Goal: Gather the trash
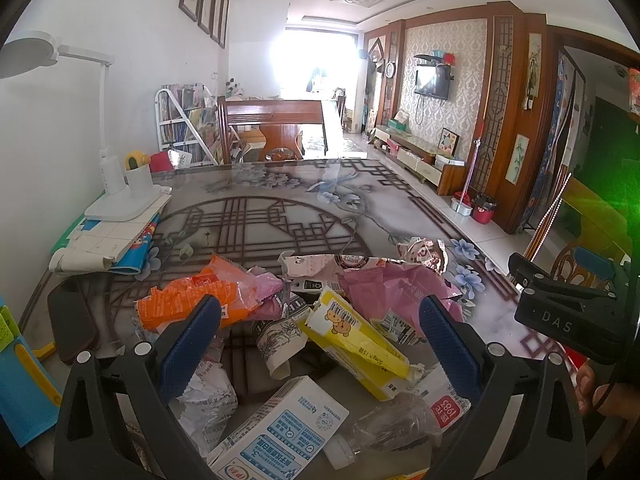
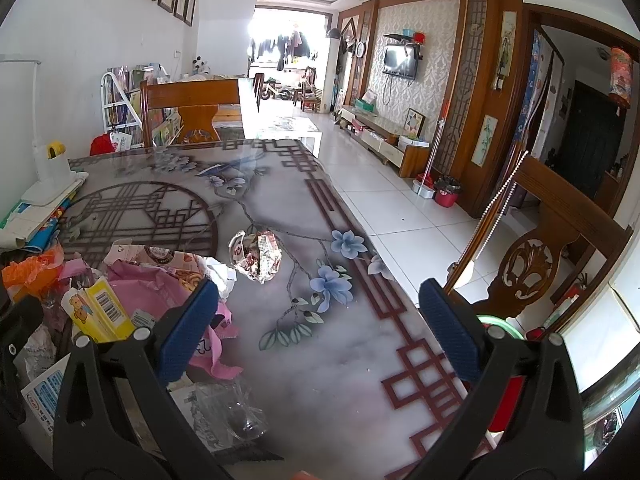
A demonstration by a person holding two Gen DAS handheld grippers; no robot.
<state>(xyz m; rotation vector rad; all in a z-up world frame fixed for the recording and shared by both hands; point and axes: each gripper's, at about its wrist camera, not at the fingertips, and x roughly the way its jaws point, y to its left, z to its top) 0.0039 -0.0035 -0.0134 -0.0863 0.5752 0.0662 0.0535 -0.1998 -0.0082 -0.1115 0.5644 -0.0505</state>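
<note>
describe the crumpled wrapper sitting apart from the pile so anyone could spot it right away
Start at the table with the printed branch of blue flowers. The trash pile lies on its left side; just right of it, on the branch, sits the crumpled wrapper. Unlike the pile's flat packets, it is a tight red-and-white ball with silvery foil, lying alone.

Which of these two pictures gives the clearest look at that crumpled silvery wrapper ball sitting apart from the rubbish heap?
The right wrist view. There the crumpled wrapper ball lies alone on the bare patterned table, whole and unobstructed. The left wrist view shows it smaller, at the far edge of the pile, partly hidden behind the pink wrapper.
</note>
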